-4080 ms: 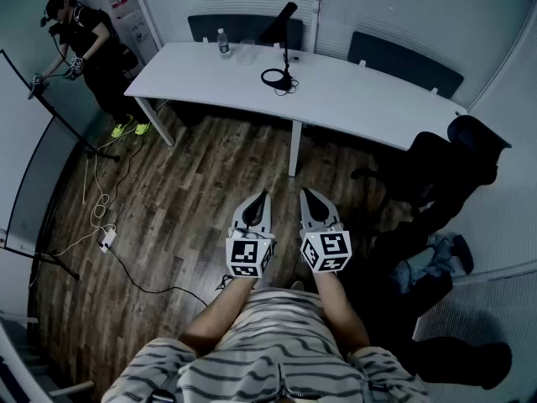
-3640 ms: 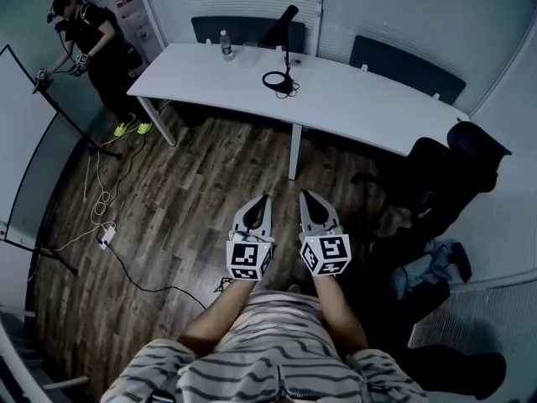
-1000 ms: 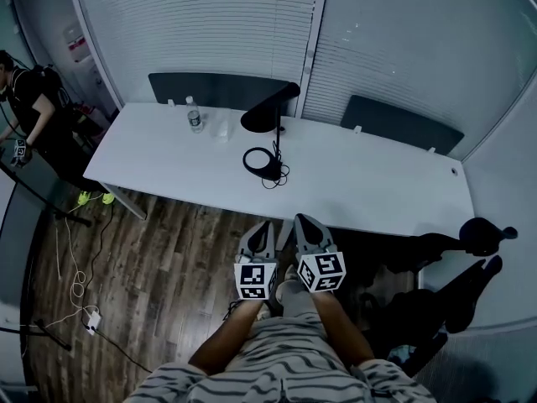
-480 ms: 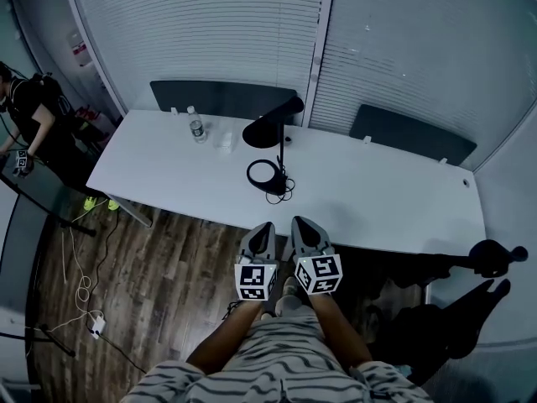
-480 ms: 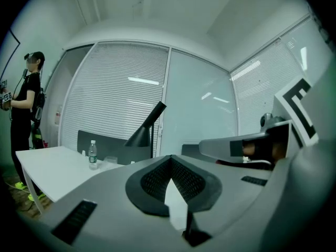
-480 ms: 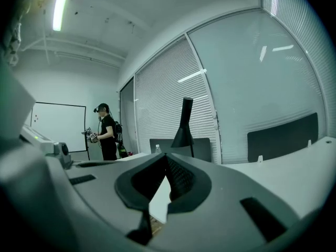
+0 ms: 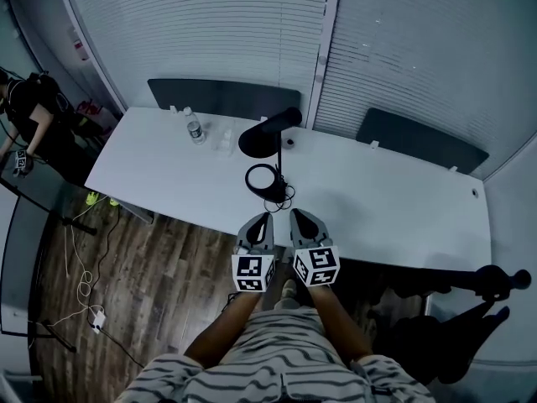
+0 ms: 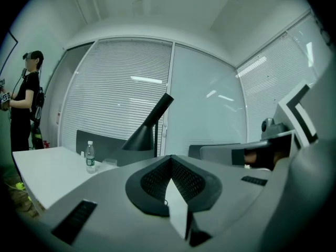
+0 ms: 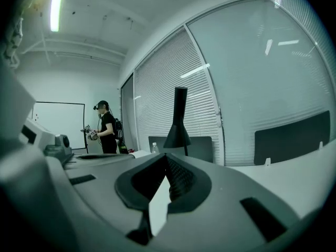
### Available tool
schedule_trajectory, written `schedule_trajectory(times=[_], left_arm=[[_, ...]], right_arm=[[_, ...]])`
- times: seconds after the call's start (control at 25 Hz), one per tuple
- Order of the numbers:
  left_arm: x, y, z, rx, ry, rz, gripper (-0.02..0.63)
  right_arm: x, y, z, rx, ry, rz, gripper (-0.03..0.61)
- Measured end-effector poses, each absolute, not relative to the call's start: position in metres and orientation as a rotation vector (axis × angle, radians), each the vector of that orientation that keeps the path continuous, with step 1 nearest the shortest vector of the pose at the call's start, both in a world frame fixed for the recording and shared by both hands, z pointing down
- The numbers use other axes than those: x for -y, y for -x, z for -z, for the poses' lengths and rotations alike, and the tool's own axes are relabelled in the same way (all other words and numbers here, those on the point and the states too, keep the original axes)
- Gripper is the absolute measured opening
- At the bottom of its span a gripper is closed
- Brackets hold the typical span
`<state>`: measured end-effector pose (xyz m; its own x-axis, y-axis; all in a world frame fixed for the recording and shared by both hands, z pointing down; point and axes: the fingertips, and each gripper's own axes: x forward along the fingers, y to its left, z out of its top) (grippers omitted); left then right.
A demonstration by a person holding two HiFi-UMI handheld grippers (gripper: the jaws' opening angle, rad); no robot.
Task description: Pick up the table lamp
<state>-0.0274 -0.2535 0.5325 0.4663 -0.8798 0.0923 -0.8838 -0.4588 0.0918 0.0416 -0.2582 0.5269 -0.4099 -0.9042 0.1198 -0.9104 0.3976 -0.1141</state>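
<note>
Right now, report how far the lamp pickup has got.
Done: both grippers are at the near edge of the table, facing the table lamp. In hand: nothing; the left gripper and right gripper are shut and empty, short of the lamp. Left: open, grip, lift.

Dim, cold blue-green light throughout. A ceiling strip light point(image 9: 55, 8) glares at eleven o'clock in the right gripper view; streaks reflect off the glass wall point(image 8: 210, 98). The white table point(image 7: 394, 208) is brightest, the floor point(image 7: 159, 284) at eight o'clock darkest. Blinds point(image 7: 210, 32) bow toward the edges. Both gripper views have black corners, and the left gripper point(image 8: 170, 159) looks soft up close.
</note>
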Motion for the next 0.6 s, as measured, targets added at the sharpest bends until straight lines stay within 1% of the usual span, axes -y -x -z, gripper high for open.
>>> schedule_trajectory(times=[0.24,0.6], left_arm=[[0.286,0.011,-0.534,1.588,-2.565,-0.065,0.006],[0.316,0.005,-0.533,1.676,-2.513,-0.055,0.006]], right_arm=[[0.29,-0.05,-0.539,2.612,-1.619,-0.284,0.011],[0.329,-0.055,-0.543,2.658,-1.529,-0.283,0.011]])
